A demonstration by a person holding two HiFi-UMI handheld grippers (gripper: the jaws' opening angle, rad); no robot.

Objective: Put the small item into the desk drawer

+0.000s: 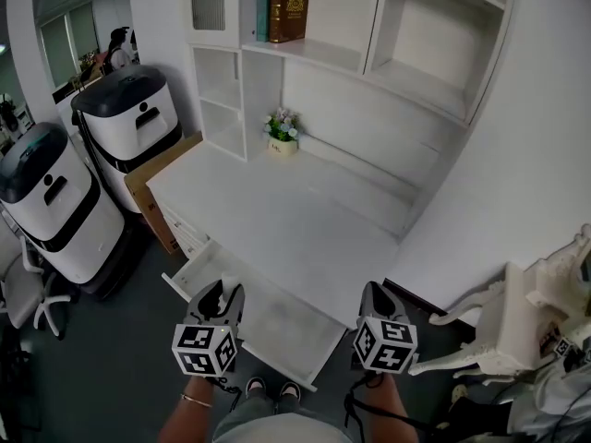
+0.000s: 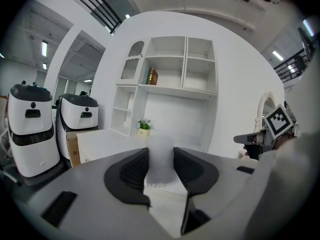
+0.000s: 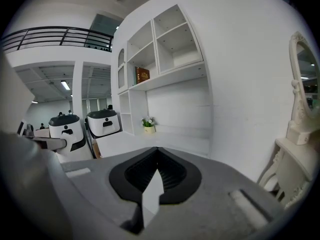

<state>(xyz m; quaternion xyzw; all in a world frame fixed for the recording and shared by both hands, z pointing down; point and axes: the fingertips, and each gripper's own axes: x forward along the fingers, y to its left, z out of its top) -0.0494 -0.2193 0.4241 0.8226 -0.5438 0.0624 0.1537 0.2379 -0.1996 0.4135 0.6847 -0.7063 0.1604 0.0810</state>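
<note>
My left gripper [image 1: 222,293] hovers over the open desk drawer [image 1: 277,329] at the front of the white desk [image 1: 305,224]. It is shut on a small frosted white item [image 2: 161,170] that stands upright and fills the gap between the dark pads. In the left gripper view the left gripper [image 2: 160,152] faces the desk and its shelves. My right gripper [image 1: 377,293] hangs to the right of the drawer, near the desk's front right corner. In its own view the right gripper [image 3: 157,152] has its jaws pressed together with nothing between them.
A small flower pot [image 1: 283,133] stands at the back of the desk, and books [image 1: 288,9] on a shelf above. Two white-and-black machines [image 1: 51,201] and a cardboard box [image 1: 152,185] stand to the left. An ornate white table [image 1: 517,326] stands at the right.
</note>
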